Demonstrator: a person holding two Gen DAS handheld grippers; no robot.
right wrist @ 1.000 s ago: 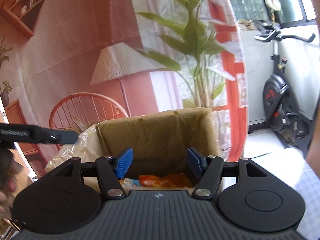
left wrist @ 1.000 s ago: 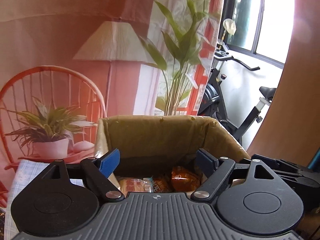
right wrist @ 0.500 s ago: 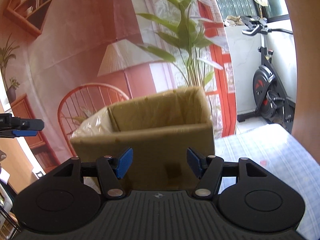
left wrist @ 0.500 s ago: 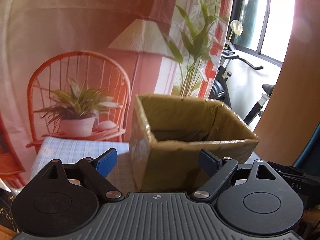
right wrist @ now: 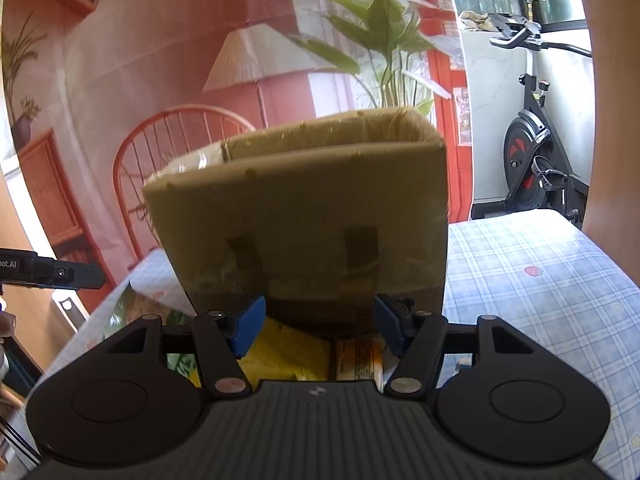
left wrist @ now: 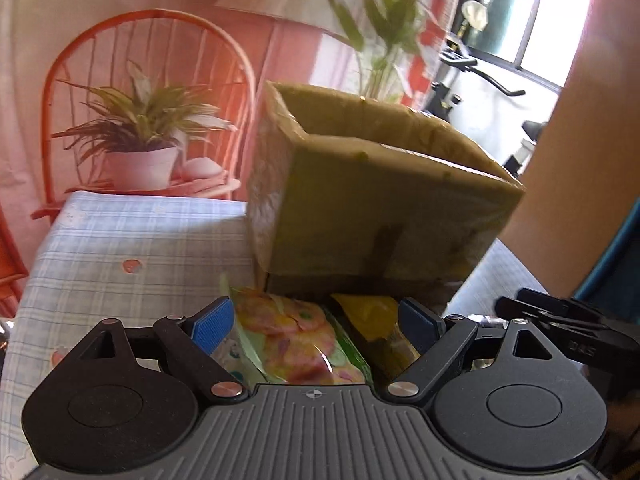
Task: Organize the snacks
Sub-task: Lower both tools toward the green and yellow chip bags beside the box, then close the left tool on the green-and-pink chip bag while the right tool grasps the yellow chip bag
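Left wrist: tongs [left wrist: 314,322] wide, empty.

boxes: 1 [left wrist: 384,216] | snack packets: 3 [left wrist: 296,340] | tongs: 2 [left wrist: 316,322]

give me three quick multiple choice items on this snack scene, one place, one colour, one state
1. Where do the snack packets lie?
A. in front of the box
B. on the chair
C. on the bike

2. What colour are the gripper pads?
A. red
B. blue
C. white

3. How is the left gripper?
A. shut on a packet
B. shut on the box
C. open

Answers: 1 A, packets lie on the cloth at the box's near wall; 2 B, both views show blue pads; 3 C, its pads press on nothing.
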